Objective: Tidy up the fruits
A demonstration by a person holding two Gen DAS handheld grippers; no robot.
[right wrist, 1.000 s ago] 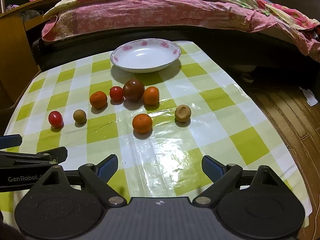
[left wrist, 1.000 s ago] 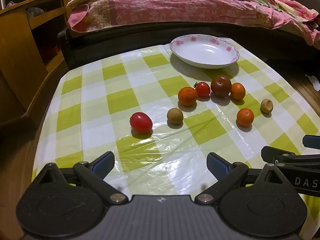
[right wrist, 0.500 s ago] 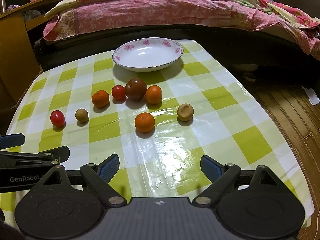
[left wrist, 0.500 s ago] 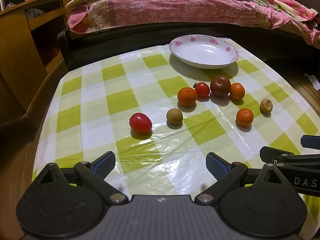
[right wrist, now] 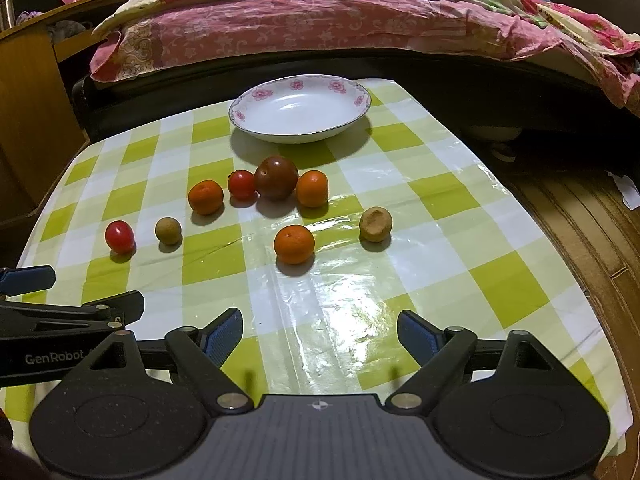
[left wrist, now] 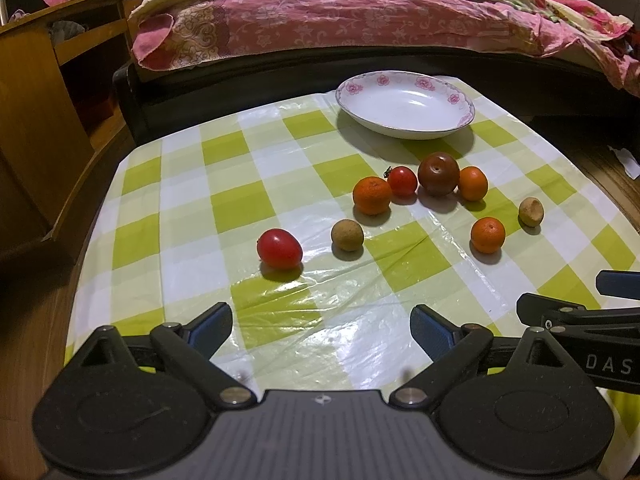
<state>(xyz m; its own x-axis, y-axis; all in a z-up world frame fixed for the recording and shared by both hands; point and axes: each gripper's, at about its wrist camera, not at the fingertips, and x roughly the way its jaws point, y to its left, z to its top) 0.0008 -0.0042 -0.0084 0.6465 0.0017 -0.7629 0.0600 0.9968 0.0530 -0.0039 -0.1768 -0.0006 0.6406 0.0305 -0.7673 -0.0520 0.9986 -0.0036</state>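
Note:
Several small fruits lie loose on the checked tablecloth [left wrist: 256, 204]: a red tomato [left wrist: 279, 249] at the left, a brown round fruit [left wrist: 347, 234], three oranges [left wrist: 371, 195], a dark plum [left wrist: 438, 173] and a tan fruit [right wrist: 375, 224]. Behind them stands an empty white plate [left wrist: 384, 79] with a pink flower rim. My left gripper [left wrist: 320, 322] hovers open over the near cloth, short of the tomato. To its right, my right gripper [right wrist: 320, 326] is short of the nearest orange [right wrist: 294, 244]. Its jaws are closing slightly, still wide apart, with nothing between them.
A bed with pink quilts [left wrist: 360, 12] runs along the far side of the table. A wooden cabinet [left wrist: 36, 92] stands at the left. Wooden floor [right wrist: 592, 220] shows beyond the table's right edge. Bare cloth lies between the grippers and the fruits.
The right gripper's fingers have drawn a little closer together. Both hands have kept their place, and no fruit has moved.

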